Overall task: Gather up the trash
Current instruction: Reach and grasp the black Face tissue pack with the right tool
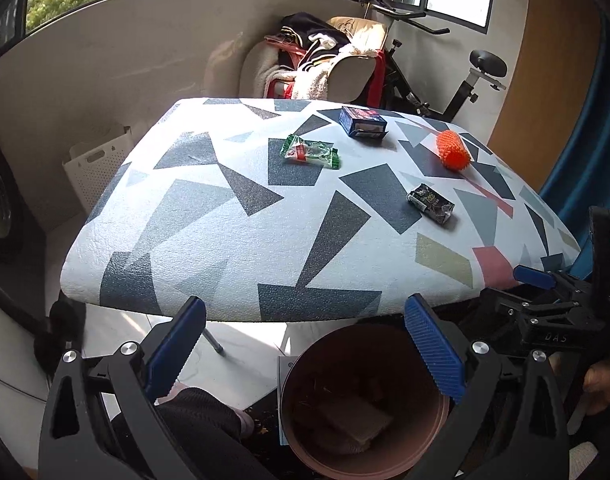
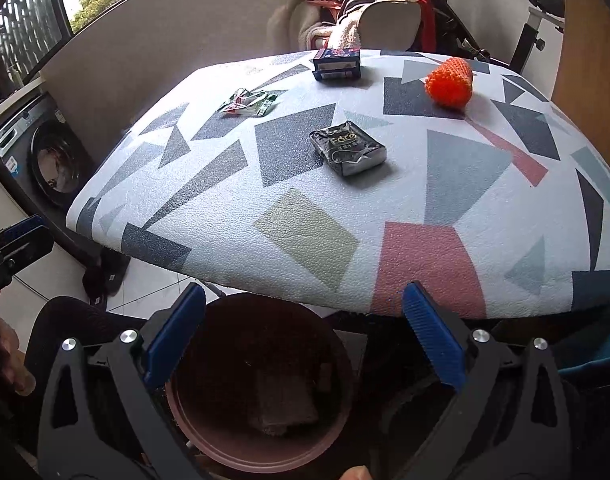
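Four pieces of trash lie on the patterned table (image 1: 233, 240): a green wrapper (image 1: 311, 153) (image 2: 249, 103), a blue box (image 1: 362, 121) (image 2: 337, 63), an orange foam net (image 1: 453, 149) (image 2: 450, 82) and a crumpled black pack (image 1: 431, 203) (image 2: 347, 146). A pink bin (image 1: 445, 414) (image 2: 347, 394) stands on the floor below the table's near edge, with trash inside. My left gripper (image 1: 305, 348) is open and empty above the bin. My right gripper (image 2: 305, 340) is open and empty above the bin; it also shows in the left wrist view (image 1: 533, 276).
A chair piled with clothes (image 1: 325, 60) and an exercise bike (image 1: 465, 80) stand behind the table. A white perforated basket (image 1: 93, 164) sits on the floor at left. A washing machine (image 2: 45, 152) is at far left. A slipper (image 2: 105, 276) lies under the table edge.
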### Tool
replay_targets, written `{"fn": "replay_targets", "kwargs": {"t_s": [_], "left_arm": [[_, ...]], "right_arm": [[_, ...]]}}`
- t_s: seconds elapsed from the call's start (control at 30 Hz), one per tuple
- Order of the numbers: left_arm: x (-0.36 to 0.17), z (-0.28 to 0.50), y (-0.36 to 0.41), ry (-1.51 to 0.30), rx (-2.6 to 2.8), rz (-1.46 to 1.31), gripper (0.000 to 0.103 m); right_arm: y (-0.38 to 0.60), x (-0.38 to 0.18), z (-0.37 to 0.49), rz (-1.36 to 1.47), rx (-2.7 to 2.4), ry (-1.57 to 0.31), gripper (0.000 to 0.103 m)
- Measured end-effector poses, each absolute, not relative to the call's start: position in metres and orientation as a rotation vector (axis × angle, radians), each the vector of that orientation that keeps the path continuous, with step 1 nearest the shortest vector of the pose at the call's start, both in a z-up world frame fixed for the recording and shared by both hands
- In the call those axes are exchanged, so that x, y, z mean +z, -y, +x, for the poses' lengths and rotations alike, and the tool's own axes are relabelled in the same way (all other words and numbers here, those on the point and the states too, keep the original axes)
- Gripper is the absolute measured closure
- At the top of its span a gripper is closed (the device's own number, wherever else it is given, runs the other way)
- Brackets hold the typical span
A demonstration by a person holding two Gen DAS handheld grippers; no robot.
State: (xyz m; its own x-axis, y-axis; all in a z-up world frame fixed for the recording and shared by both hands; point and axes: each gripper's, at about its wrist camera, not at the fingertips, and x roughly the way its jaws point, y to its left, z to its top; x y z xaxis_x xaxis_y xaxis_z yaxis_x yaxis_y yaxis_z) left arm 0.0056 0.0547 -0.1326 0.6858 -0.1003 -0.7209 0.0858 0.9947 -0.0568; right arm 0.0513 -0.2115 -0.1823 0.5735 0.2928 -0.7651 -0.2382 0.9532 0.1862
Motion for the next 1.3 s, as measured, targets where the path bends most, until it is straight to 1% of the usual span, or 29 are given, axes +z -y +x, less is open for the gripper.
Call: {"fn": "replay_targets", "kwargs": {"t_s": [0.17, 0.27, 0.33, 0.47, 0.67, 0.83, 1.03, 1.07, 1.1, 1.13, 1.23, 1.27, 1.3], "left_arm": [[-0.13, 0.01, -0.06, -0.769, -0.069, -0.001, 0.006], [-0.129, 0.018, -0.067, -0.762, -0.039, -0.011, 0.006], [-0.128, 0.025, -0.071, -0.755, -0.022, -0.02, 0.006], [-0.125, 0.037, -0.079, -0.743, -0.016, -0.049, 0.006], [-0.129, 0.057, -0.087, -0.758, -0.026, -0.111, 0.006], [-0.138, 0.069, -0.086, -0.777, -0.033, -0.118, 0.006], [-0.15, 0.077, -0.081, -0.81, -0.06, -0.12, 0.006], [-0.151, 0.078, -0.08, -0.813, -0.059, -0.119, 0.006], [-0.152, 0.079, -0.08, -0.814, -0.059, -0.119, 0.006], [-0.153, 0.08, -0.079, -0.815, -0.06, -0.119, 0.006], [-0.156, 0.084, -0.078, -0.824, -0.056, -0.117, 0.006], [-0.157, 0.085, -0.077, -0.828, -0.056, -0.117, 0.006], [-0.158, 0.086, -0.077, -0.832, -0.058, -0.118, 0.006]], "right_arm": [[0.221, -0.17, 0.064, 0.055, 0.371, -0.829, 0.006], [0.222, -0.167, 0.079, 0.006, 0.363, -0.817, 0.006], [0.222, -0.168, 0.094, -0.011, 0.368, -0.823, 0.006], [0.22, -0.176, 0.125, 0.007, 0.411, -0.894, 0.006], [0.201, -0.186, 0.163, -0.162, 0.314, -0.893, 0.006], [0.198, -0.198, 0.193, -0.136, 0.294, -0.917, 0.006], [0.188, -0.206, 0.205, -0.142, 0.325, -0.926, 0.007], [0.188, -0.208, 0.206, -0.135, 0.335, -0.932, 0.009], [0.187, -0.209, 0.207, -0.131, 0.346, -0.939, 0.017], [0.185, -0.211, 0.207, -0.135, 0.353, -0.946, 0.022], [0.183, -0.212, 0.204, -0.159, 0.365, -0.939, 0.041], [0.183, -0.211, 0.203, -0.16, 0.372, -0.935, 0.052], [0.183, -0.21, 0.203, -0.162, 0.371, -0.936, 0.053]]}}
